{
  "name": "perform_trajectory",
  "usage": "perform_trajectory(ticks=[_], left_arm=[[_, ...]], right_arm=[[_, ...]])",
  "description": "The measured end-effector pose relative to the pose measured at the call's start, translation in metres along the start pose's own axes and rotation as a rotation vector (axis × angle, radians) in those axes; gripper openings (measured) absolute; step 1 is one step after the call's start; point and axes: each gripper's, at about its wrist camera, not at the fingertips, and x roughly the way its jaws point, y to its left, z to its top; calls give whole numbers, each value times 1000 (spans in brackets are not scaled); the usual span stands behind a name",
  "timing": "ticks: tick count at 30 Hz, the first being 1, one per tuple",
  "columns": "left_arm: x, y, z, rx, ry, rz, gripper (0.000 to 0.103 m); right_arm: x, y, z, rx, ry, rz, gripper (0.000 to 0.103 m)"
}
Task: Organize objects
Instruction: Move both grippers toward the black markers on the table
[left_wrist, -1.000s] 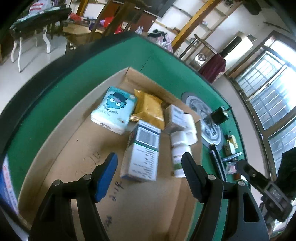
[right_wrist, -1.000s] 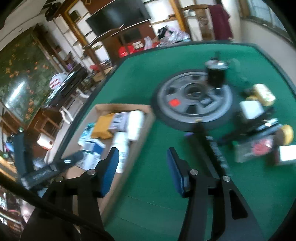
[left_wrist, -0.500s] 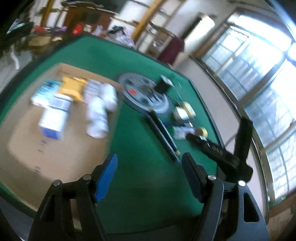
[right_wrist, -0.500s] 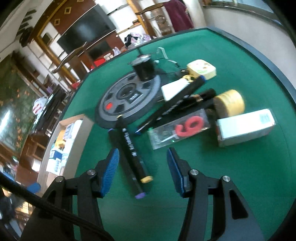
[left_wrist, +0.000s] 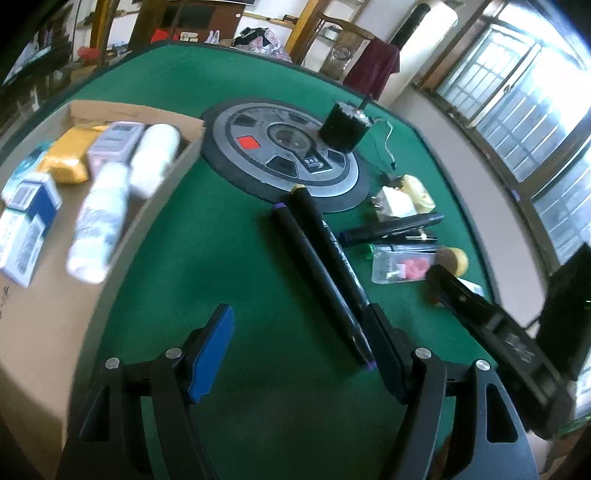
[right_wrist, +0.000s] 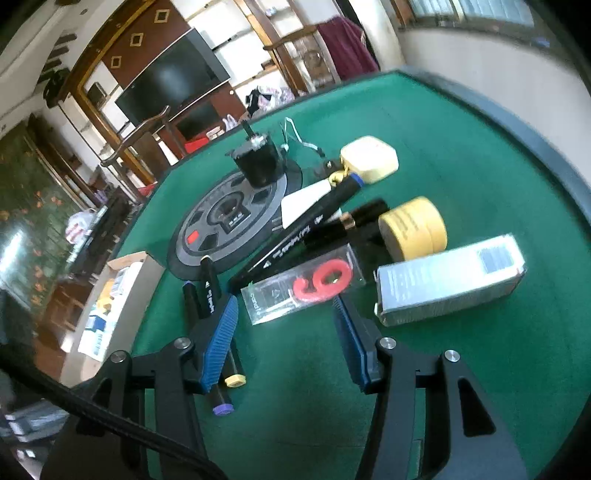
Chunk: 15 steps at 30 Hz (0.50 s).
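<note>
Right wrist view: claw (right_wrist: 286, 332) nearer candle pack (right_wrist: 303, 286).

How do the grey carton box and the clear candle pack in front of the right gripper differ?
The grey carton box is opaque and blocky; the clear candle pack is see-through and flatter, showing a red 9 inside. The box lies off to the side of the right gripper, while the pack sits just ahead of its open fingers. Both lie flat on the green table, ungripped.
</note>
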Motion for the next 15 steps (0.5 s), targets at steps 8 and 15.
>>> perform_trajectory(ticks=[8,15], left_arm=[[28,-23,3,89,-24,108,66],[26,-14,4,106,-42,113,66]], right_arm=[[-2,-7,-2,52,21,74,52],[2,-8,-4,71,49,94,53]])
